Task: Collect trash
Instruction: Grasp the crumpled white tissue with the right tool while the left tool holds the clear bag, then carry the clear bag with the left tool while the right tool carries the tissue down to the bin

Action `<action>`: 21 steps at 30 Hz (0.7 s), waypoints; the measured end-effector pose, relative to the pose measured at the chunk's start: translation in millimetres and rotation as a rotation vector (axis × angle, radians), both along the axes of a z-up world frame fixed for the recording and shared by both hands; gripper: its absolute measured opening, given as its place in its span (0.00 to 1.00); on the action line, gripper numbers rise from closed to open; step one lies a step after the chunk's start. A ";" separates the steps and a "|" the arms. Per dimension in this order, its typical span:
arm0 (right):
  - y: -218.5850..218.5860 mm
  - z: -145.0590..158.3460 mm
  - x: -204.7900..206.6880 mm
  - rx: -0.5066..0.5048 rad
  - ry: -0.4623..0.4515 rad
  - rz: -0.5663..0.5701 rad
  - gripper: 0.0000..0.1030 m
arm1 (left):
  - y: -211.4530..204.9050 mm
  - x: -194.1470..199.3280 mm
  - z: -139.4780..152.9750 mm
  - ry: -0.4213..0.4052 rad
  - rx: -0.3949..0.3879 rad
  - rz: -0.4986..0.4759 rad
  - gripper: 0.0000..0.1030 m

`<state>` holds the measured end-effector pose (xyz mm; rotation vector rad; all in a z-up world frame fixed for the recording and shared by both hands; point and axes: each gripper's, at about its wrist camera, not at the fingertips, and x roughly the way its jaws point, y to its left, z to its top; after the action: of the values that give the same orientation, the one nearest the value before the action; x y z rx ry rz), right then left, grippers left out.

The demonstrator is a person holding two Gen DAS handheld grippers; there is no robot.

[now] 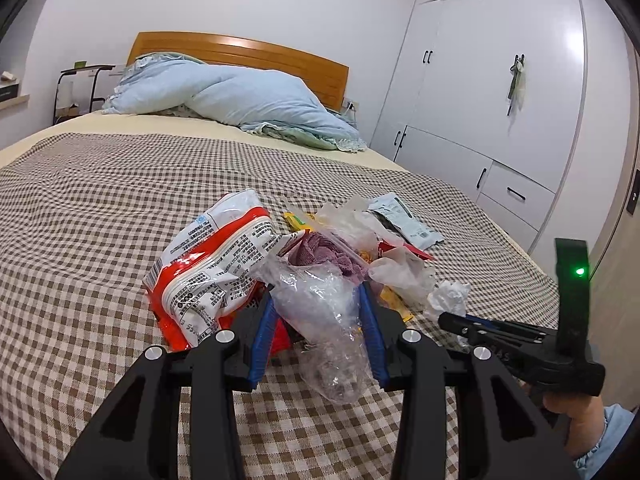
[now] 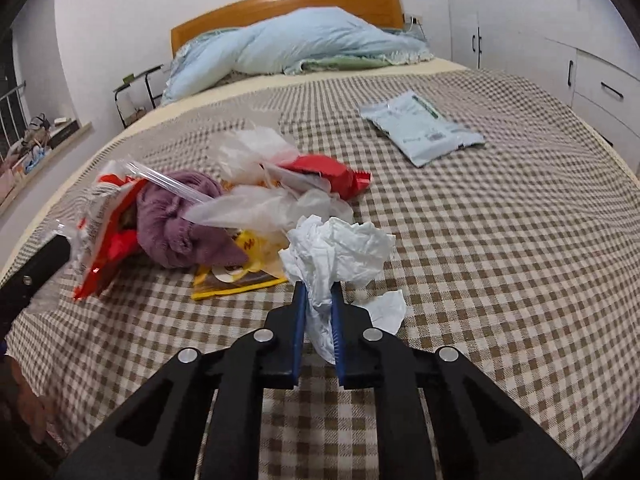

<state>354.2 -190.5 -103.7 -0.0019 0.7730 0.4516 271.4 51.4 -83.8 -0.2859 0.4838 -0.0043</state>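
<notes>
Two grippers gripping trash on the checked bed [image 2: 500,240].
Left gripper [image 1: 318,300] is clenching a clear plastic bag [image 1: 320,304]; right gripper [image 2: 318,292] is pinching a crumpled tissue [image 2: 340,252].

Crumpled white tissue [image 2: 336,252] pinched between right gripper [image 2: 318,286] jaws over checked bedspread [image 2: 500,240].

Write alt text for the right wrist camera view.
The right gripper pinches a crumpled white tissue on a checked bedspread. A pile of wrappers and a purple cloth lies left of it.
</notes>
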 end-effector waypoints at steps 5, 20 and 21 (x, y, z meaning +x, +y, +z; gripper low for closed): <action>-2.5 6.3 -1.2 0.008 -0.034 -0.001 0.12 | -1.6 -4.4 0.7 -0.007 0.004 -0.003 0.36; -4.5 21.7 -25.4 0.042 -0.104 0.016 0.12 | -1.4 -16.3 3.2 -0.021 0.006 -0.012 0.37; -5.3 22.2 -26.5 0.042 -0.106 0.012 0.12 | -1.2 -17.6 3.6 -0.022 0.006 -0.013 0.36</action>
<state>327.7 -195.8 -81.5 0.0082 0.6594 0.4757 253.8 50.2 -80.2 -0.2764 0.4634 -0.0182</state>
